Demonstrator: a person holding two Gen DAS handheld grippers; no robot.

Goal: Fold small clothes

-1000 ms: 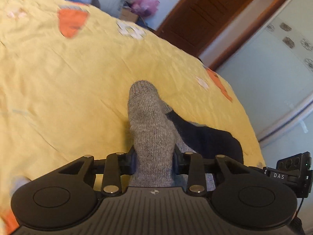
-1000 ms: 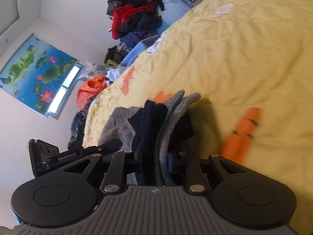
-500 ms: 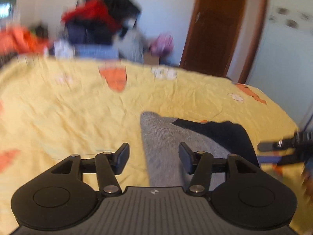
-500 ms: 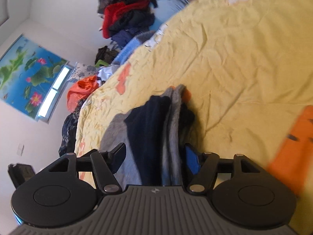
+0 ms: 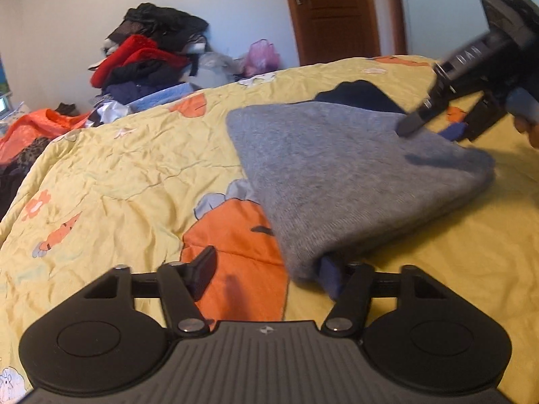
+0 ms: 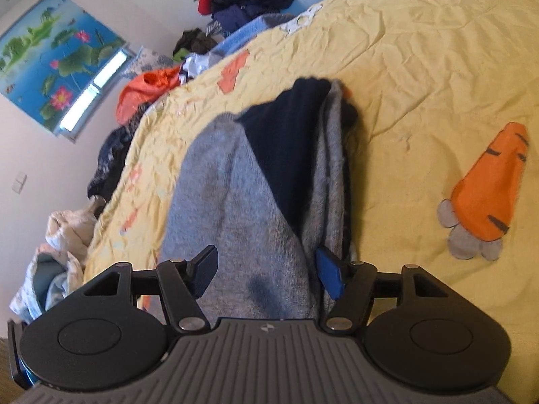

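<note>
Lying folded — one grey-navy garment (image 5: 340,168), two parted claws.

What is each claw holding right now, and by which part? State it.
Nothing. Both the left claw and right claw stand open, having just let go; the grey garment lies loose on the bedspread.

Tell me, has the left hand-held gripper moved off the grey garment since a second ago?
Yes. The left hand-held gripper has slid left over the carrot print; the grey garment lies at its right finger.

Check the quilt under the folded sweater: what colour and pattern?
Yellow quilt printed with orange cartoon carrots; the right wrist view shows it best.
</note>
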